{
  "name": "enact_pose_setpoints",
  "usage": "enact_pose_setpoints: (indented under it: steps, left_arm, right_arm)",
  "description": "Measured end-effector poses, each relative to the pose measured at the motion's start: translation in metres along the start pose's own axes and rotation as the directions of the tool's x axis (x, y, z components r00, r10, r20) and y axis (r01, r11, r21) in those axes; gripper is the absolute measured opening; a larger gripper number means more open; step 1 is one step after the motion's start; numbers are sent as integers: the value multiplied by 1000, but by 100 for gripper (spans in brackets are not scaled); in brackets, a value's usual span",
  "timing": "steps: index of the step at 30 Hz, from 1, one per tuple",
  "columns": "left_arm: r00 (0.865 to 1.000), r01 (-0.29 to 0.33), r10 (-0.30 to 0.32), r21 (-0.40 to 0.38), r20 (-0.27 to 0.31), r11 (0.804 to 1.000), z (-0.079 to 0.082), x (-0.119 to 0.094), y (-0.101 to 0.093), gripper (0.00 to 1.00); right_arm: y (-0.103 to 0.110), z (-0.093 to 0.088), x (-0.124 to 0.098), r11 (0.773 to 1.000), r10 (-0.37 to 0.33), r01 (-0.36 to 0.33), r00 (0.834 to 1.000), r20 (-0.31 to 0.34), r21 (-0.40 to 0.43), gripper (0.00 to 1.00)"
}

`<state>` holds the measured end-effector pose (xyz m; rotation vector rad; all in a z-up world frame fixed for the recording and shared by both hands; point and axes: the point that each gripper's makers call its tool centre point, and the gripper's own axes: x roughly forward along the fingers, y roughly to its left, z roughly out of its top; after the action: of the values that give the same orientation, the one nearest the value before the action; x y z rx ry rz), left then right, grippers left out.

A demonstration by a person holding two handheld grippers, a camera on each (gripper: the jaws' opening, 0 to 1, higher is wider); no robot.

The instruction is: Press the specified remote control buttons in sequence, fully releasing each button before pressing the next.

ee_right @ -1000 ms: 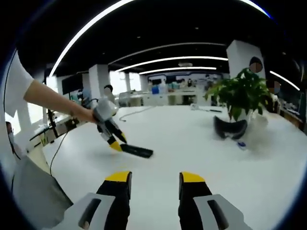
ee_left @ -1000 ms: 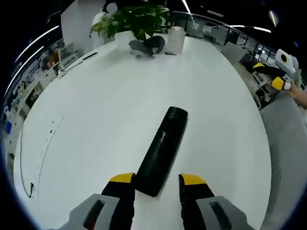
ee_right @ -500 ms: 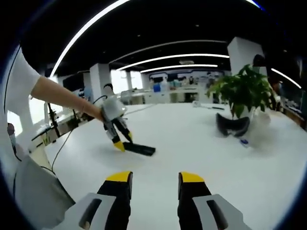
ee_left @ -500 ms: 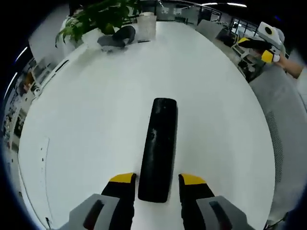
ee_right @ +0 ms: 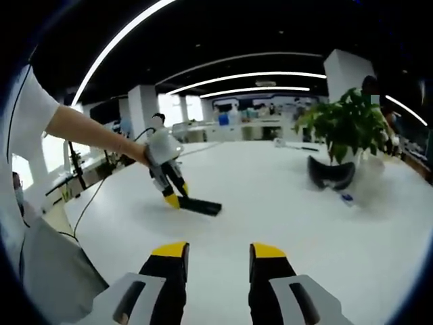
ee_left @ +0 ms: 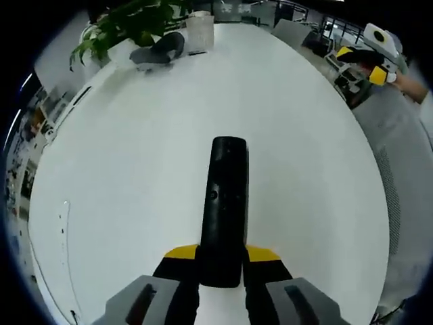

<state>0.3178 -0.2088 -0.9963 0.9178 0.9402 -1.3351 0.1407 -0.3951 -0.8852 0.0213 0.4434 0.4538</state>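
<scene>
The left gripper (ee_left: pixel 221 261), yellow-tipped, has its jaws closed against the sides of the black remote control (ee_left: pixel 224 206), which lies flat on the white table (ee_left: pixel 135 169) and points away from the person; the right gripper (ee_right: pixel 216 254) hangs over the bare table with its jaws apart, grasping nothing. Far across the table stand a leafy potted plant (ee_left: pixel 132 24), a dark headset (ee_left: pixel 159 51) and a white cylinder (ee_left: pixel 200 30), well clear of the remote, with nothing between. Half a second ago the left jaws stood apart on either side of the remote's near end; now they pinch it.
</scene>
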Motion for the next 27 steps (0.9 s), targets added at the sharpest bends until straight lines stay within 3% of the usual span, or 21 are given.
enact_pose_setpoints:
  steps: [9,14,27]
  left_arm:
    - [999,10,-9,30,-34,1000,-1,0,-25,23]
    - [1000,-8,7,-18,-13,1000,-1,-1,-32,23]
    - [1000,-7,7,-4,-16,1000,2,0,-67,22]
  right_arm:
    - [2,-1,1,1000,15,-15,1000,-11,-4,31]
    - [4,-1,1,999,23,-24,1000,-14,-30,29]
    - [6,-2,1,999,37,-37,999,-16,-29,26]
